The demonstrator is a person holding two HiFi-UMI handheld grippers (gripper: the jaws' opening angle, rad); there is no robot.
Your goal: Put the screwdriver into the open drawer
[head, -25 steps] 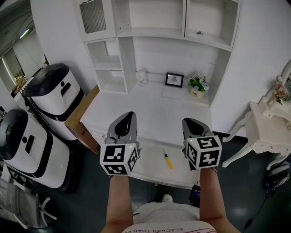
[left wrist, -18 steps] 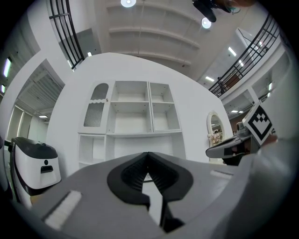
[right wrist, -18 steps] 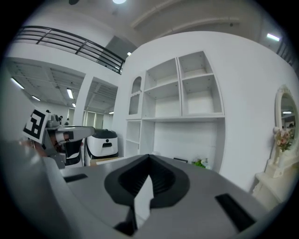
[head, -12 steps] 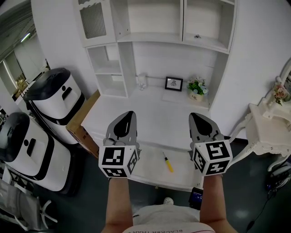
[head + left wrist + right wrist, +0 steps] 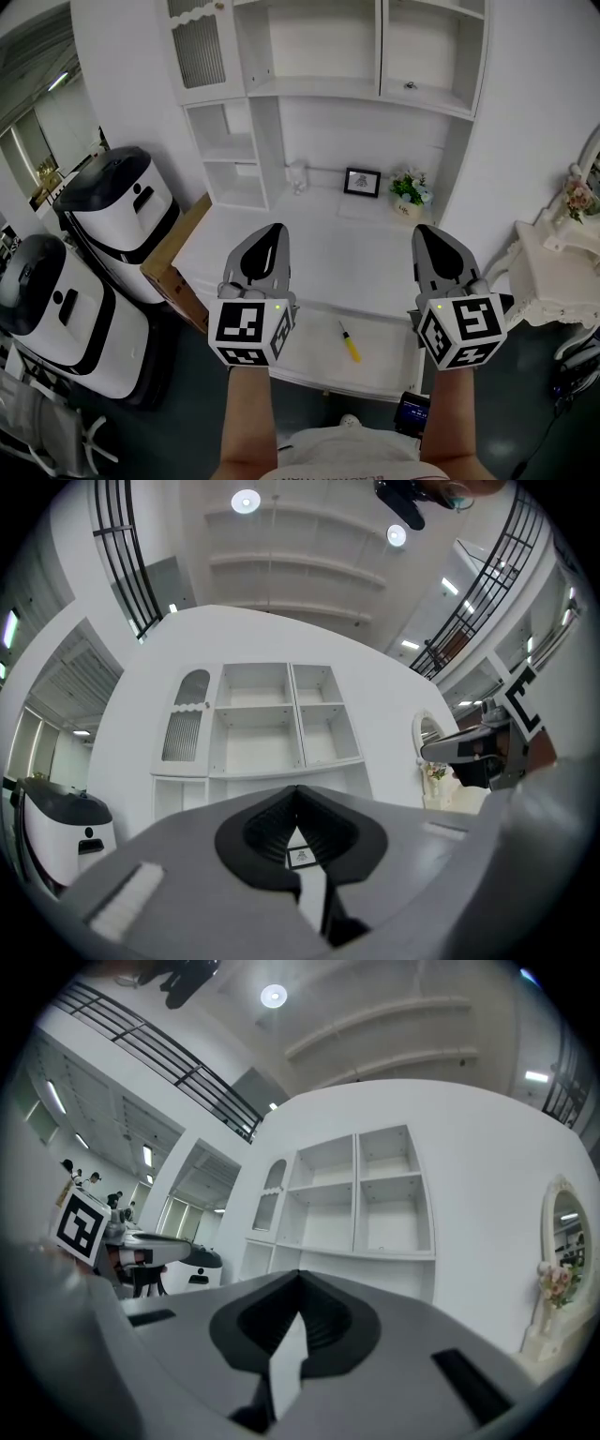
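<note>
— Head view first: where is the screwdriver?

— The screwdriver, with its yellow handle, lies on the white floor of the pulled-out drawer at lower centre. That is just below the front edge of the desk. Nothing touches it.

— And the tools?

— The left gripper and the right gripper are held side by side over the desk, left and right of centre, with their tips toward the top of the frame. The screwdriver shows between their marker cubes, apart from both. Behind them a picture frame and a potted plant stand at the back of the desk, under a white shelf unit. Two white-and-black machines and a cardboard box fill the left edge.

— Left gripper view?

— Its jaws are pressed together at the tips with nothing pinched. A small slit below the tips shows the picture frame. The shelf unit stands mid-frame, and the other gripper shows at the right edge.

— Right gripper view?

— Its jaws are closed tight as well, and empty. The shelf unit is above them, a mirror is at the far right, and the left gripper's marker cube is at the far left.
</note>
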